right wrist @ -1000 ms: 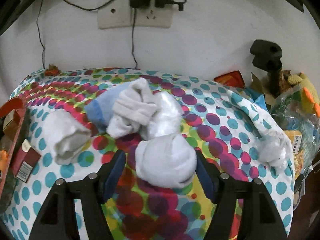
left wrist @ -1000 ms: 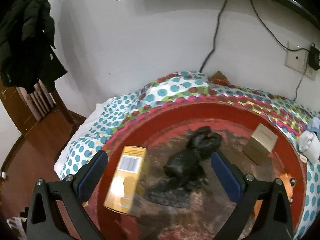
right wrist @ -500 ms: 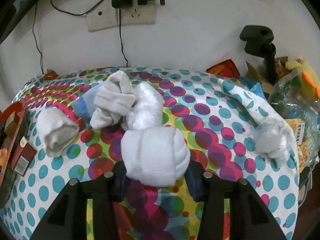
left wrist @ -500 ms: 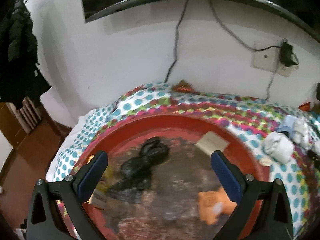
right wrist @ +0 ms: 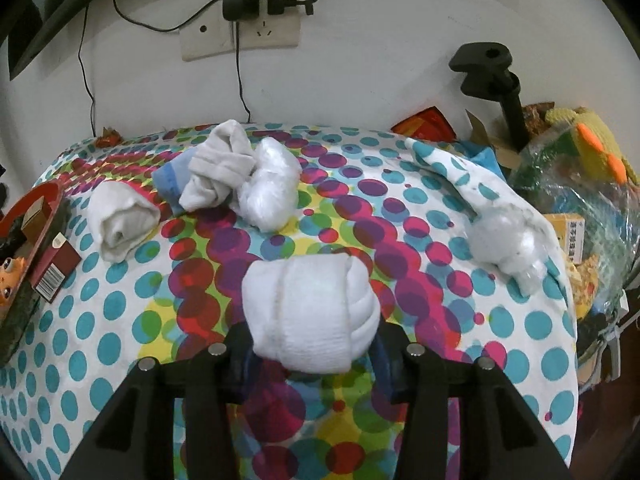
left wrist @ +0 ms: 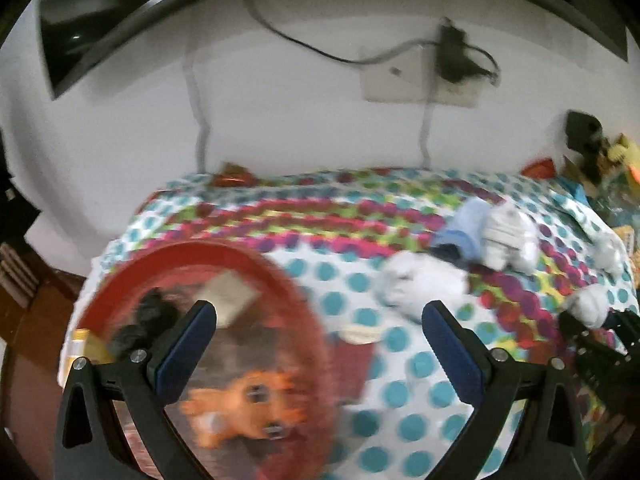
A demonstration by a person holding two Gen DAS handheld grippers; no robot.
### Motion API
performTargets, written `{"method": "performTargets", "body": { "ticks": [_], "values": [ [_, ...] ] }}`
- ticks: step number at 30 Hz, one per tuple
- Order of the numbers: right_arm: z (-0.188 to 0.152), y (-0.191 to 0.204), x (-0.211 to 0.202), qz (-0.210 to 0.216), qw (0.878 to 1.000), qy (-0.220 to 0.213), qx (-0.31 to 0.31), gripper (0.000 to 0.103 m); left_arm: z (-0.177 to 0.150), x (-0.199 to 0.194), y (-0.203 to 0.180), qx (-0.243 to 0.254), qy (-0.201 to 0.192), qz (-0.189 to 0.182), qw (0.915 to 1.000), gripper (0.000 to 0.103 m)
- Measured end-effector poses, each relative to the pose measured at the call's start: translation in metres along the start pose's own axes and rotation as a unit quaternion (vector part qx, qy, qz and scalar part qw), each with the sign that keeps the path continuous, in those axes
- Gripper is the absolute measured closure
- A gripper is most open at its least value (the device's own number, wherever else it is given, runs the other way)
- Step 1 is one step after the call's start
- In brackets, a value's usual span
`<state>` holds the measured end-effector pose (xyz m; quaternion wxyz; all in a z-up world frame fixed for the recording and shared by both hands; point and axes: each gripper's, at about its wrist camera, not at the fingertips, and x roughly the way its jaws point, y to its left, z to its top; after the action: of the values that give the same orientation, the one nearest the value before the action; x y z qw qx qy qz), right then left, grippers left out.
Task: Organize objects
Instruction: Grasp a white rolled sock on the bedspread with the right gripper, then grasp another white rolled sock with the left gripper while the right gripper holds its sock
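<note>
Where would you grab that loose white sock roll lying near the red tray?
Grip the white sock roll across its narrow middle, coming down from above. It lies flat like a short cylinder, so jaws can straddle its two long sides, clear of the red tray.

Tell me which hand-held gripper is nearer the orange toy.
Left. The left hand-held gripper hangs open right over the orange toy in the red tray; the right hand-held gripper, clamping a white sock roll, is across the cloth.

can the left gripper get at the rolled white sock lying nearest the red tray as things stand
Probably yes. The left gripper is open and holds nothing, and the rolled white sock lies just beyond its fingertips on the dotted tablecloth with nothing on top of it. The right gripper is off to the side, shut on another white sock bundle.
</note>
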<state>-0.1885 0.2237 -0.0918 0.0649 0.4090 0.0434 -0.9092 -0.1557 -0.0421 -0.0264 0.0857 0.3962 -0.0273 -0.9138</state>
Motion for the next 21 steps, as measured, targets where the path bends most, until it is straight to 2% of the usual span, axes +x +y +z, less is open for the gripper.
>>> {"method": "performTargets", "body": {
  "ticks": [7, 11, 15, 18, 20, 21],
  "values": [
    [0.0, 0.002, 0.002, 0.0, 1.0, 0.006, -0.005, 0.057, 0.01, 0.044, -0.045, 0.005, 0.033, -0.034, 0.9989, 0.0],
    [0.0, 0.001, 0.004, 0.0, 1.0, 0.012, -0.003, 0.057, 0.012, 0.066, -0.062, 0.024, 0.037, -0.034, 0.9984, 0.0],
    [0.0, 0.0, 0.005, -0.001, 1.0, 0.015, 0.002, 0.057, 0.011, 0.083, -0.069, 0.022, 0.056, -0.039, 0.9975, 0.003],
    [0.0, -0.003, 0.006, 0.0, 1.0, 0.018, 0.009, 0.057, 0.008, 0.091, -0.075, 0.029, 0.061, -0.046, 0.9966, 0.015],
    [0.0, -0.005, 0.008, 0.001, 1.0, 0.022, 0.014, 0.057, 0.006, 0.095, -0.08, 0.039, 0.07, -0.052, 0.9954, 0.046],
    [0.0, -0.007, 0.009, 0.003, 1.0, 0.024, 0.019, 0.057, 0.004, 0.099, -0.081, 0.04, 0.078, -0.054, 0.9947, 0.048]
  ]
}}
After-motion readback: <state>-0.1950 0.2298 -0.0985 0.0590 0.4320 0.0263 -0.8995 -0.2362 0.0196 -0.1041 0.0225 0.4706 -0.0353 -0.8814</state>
